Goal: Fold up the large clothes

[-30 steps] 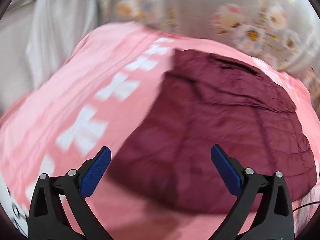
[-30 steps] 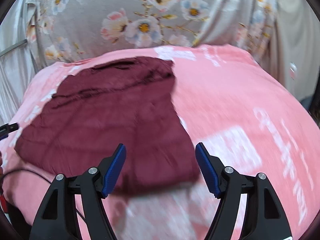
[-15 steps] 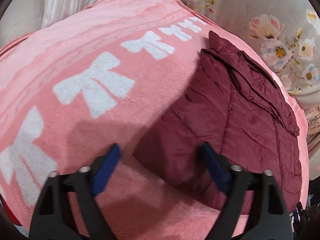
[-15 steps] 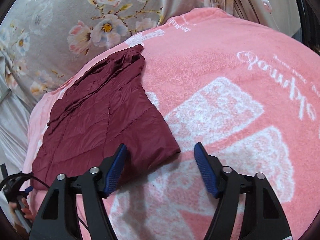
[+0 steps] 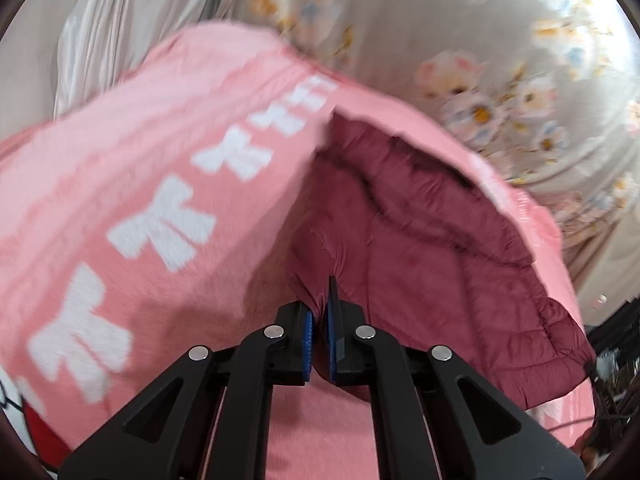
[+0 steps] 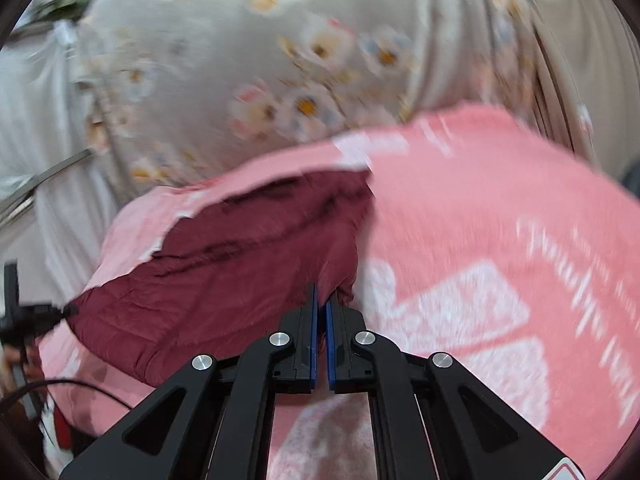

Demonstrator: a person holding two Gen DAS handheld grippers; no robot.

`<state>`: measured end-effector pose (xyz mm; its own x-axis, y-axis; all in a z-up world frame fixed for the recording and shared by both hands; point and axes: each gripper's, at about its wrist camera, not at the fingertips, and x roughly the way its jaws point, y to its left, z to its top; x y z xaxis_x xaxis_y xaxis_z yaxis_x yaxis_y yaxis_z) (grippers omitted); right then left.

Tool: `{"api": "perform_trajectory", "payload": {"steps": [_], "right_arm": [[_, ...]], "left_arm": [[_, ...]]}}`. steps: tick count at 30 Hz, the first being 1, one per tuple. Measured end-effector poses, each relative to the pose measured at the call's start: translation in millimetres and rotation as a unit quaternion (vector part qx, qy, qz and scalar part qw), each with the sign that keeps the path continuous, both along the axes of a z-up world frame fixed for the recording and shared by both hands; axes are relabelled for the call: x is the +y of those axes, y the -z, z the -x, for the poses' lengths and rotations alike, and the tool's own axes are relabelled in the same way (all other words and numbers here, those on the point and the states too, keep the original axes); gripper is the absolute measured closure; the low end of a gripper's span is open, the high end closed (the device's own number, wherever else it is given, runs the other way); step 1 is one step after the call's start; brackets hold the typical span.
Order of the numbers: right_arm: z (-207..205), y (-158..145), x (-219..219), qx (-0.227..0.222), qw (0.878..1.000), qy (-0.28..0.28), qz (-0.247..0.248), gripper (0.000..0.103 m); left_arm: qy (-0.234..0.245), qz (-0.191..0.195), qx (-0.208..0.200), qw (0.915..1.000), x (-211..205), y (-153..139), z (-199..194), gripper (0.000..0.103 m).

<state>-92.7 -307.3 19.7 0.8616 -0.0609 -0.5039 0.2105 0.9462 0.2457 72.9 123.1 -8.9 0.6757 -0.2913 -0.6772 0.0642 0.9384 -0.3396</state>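
Note:
A dark red quilted jacket (image 5: 432, 248) lies folded on a pink blanket (image 5: 132, 168) with white bow prints. My left gripper (image 5: 320, 312) is shut on the jacket's near left corner, with fabric bunched between the blue pads. In the right wrist view the same jacket (image 6: 240, 264) spreads to the left. My right gripper (image 6: 321, 308) is shut on the jacket's near right corner, which is lifted slightly off the pink blanket (image 6: 500, 240).
A grey floral curtain (image 6: 280, 80) hangs behind the blanket-covered surface. A black cable and device (image 6: 28, 316) sit at the left edge in the right wrist view. Dark clutter (image 5: 616, 344) lies past the right edge in the left wrist view.
Both grippers were open above the jacket's near corners; each has now closed on its corner. Both views have tilted up and are blurred by motion.

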Motion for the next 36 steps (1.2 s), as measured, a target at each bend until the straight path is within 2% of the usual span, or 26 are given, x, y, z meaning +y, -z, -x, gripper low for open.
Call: {"api": "perform_trajectory", "payload": {"steps": [2, 4, 8, 10, 12, 16, 18, 20, 21, 25, 30, 36], "right_arm": [[22.5, -27.3, 15.1, -0.041, 0.997, -0.033, 0.048, 0.100], [48.6, -55.8, 32.5, -0.085, 0.990, -0.065, 0.097, 0.101], [84.2, -101.5, 59.9, -0.140, 0.973, -0.076, 0.168, 0.101], [81.4, -109.9, 54.9, -0.142, 0.975, -0.062, 0.159, 0.101], [59.5, -105.4, 37.0, -0.122, 0.985, -0.034, 0.119, 0.101], [9.6, -84.1, -5.9, -0.083, 0.995, 0.027, 0.047, 0.101], [-19.2, -73.0, -28.8, -0.067, 0.996, 0.061, 0.010, 0.102], [-38.6, -58.9, -38.8, -0.053, 0.995, 0.082, -0.007, 0.102], [-50.1, -54.2, -41.6, -0.046, 0.995, 0.093, -0.008, 0.102], [-100.2, -35.5, -41.0, -0.009, 0.990, 0.137, 0.021, 0.102], [-152.8, -1.5, -45.0, 0.038, 0.984, 0.169, 0.043, 0.102], [-191.4, 42.8, -44.9, 0.093, 0.975, 0.190, 0.062, 0.102]], "left_arm": [[0.010, 0.002, -0.028, 0.9996, 6.5, -24.0, 19.2, 0.099], [0.017, 0.008, -0.060, 0.9980, 14.7, -51.3, 41.3, 0.099], [0.016, 0.018, -0.131, 0.9911, 27.5, -104.5, 79.5, 0.099], [0.006, 0.024, -0.144, 0.9893, 28.7, -117.3, 80.6, 0.099], [-0.005, 0.027, -0.142, 0.9896, 25.2, -121.3, 66.7, 0.099], [-0.039, -0.007, -0.125, 0.9914, 13.4, -110.3, 21.2, 0.099], [-0.056, -0.030, -0.116, 0.9912, 4.3, -102.9, -10.5, 0.098], [-0.065, -0.048, -0.106, 0.9910, -4.0, -94.5, -36.7, 0.098], [-0.068, -0.056, -0.102, 0.9909, -7.8, -89.7, -47.4, 0.098], [-0.089, -0.125, -0.089, 0.9841, -42.1, -66.1, -105.6, 0.098], [-0.099, -0.165, -0.046, 0.9802, -67.2, -25.1, -164.0, 0.097], [-0.109, -0.213, 0.002, 0.9709, -91.1, 26.9, -203.9, 0.096]]}}
